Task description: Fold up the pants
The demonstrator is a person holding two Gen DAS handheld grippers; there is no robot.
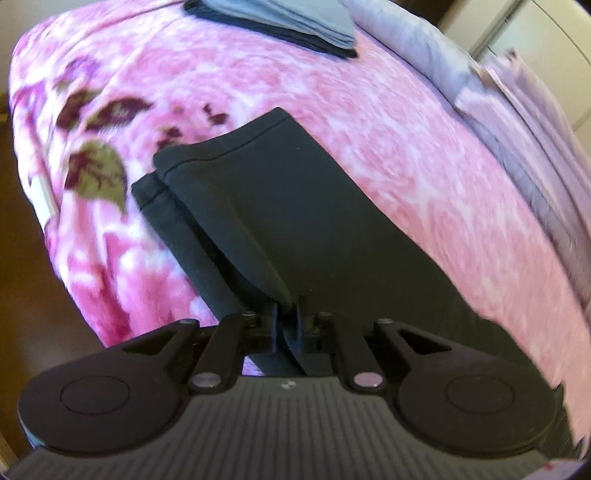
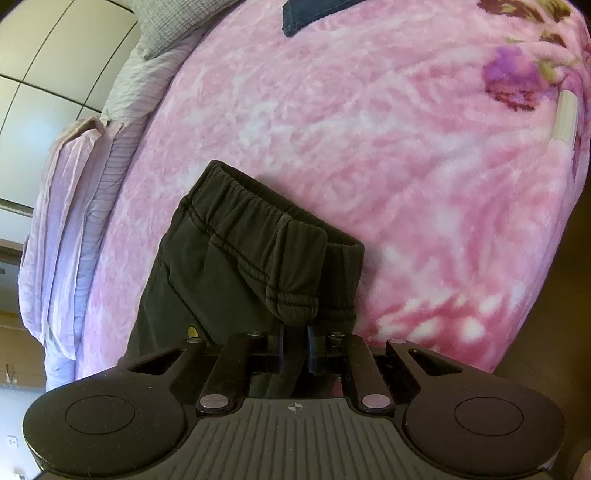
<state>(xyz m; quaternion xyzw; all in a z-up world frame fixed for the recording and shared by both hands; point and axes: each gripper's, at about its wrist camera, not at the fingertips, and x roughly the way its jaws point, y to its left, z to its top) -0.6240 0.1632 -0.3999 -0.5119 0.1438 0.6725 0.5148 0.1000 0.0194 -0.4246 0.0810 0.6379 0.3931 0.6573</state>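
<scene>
We see the left hand-held gripper (image 1: 286, 325) pinched tight on a fold of the black pants (image 1: 295, 206), its two fingers drawn narrow with the cloth caught between them. Ahead of this hand-held gripper the two legs run away over the pink floral blanket (image 1: 388, 147) on the bed, one lying on the other, and the leg hems (image 1: 207, 155) sit at the far end, slightly offset. Further ahead, near the top edge of the blanket, lies a stack of folded grey and dark clothes (image 1: 295, 26). To the right of the hand-held gripper a lilac bed sheet (image 1: 517, 122) hangs along the bed's side.

In the right wrist view, the right hand-held gripper (image 2: 297, 339) is likewise closed narrow on the pants, gripping a doubled-over piece of the elastic waistband (image 2: 258, 218). The waistband stands gathered just ahead of its fingers, and the seat of the pants drops away to the left of them. A small yellow mark (image 2: 192, 329) shows on the cloth just left of the fingers. Far ahead, at the top of the blanket, we see the edge of a dark garment (image 2: 314, 11). The lilac sheet lies to the left here.
</scene>
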